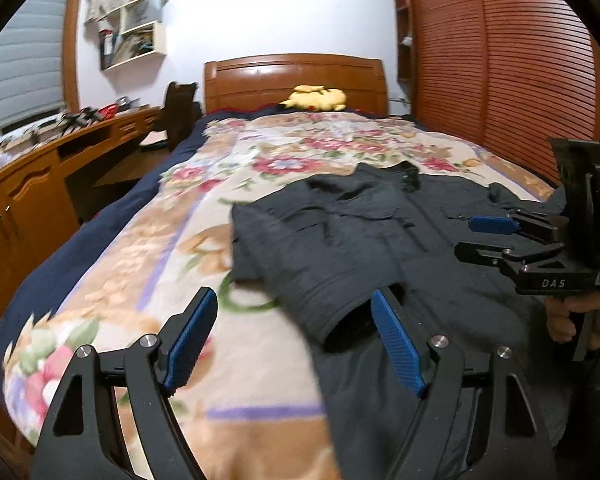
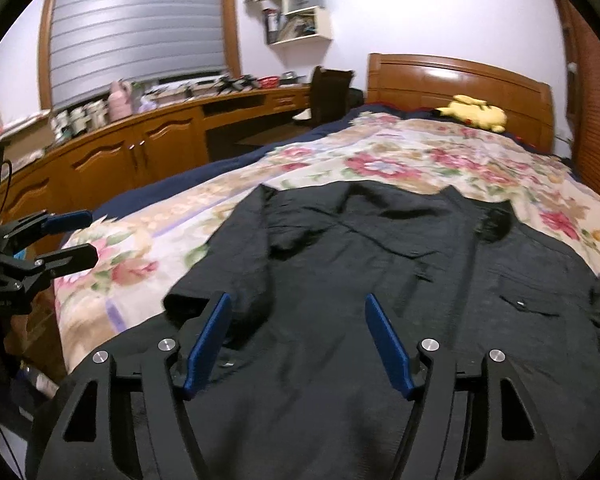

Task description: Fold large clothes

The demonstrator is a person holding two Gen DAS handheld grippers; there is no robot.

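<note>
Left hand-held gripper (image 1: 294, 344) wide apart in its own view, blue pads (image 1: 191, 343) bare, nothing pinched. Below and between them, floral blanket (image 1: 188, 208) on the left and dark jacket (image 1: 380, 240) on the right. Sleeve cuff (image 1: 336, 316) of the jacket just beside the right pad, open end toward the camera, not pressed by either pad. Jacket spread on the bed (image 1: 100, 232), collar toward the wooden headboard (image 1: 296, 80). Yellow plush toy (image 1: 316, 98) at the foot of the headboard, well apart from the jacket. Right hand-held gripper (image 1: 472, 236) at the right edge, over the jacket's far side, fingers parted, held by a hand (image 1: 572, 316). Louvred wardrobe doors (image 1: 500, 72) right of the headboard, wooden table (image 1: 60, 148) and wall shelves (image 1: 132, 24) to its left.

Right wrist view: right hand-held gripper (image 2: 296, 344) also open wide, pads (image 2: 208, 344) hovering over the jacket (image 2: 360, 280), no cloth clamped. Jacket flat, front up, collar (image 2: 492, 220) toward the headboard (image 2: 460, 84), chest pocket (image 2: 528, 304) on the right side, left sleeve (image 2: 228, 276) folded in across the body. Left hand-held gripper (image 2: 66, 236) at the left edge, off the jacket, beside the bed's edge, fingers apart and empty. Plush toy (image 2: 476, 114) against the headboard. Table (image 2: 140, 152) left of the headboard under the window blind (image 2: 140, 28).
</note>
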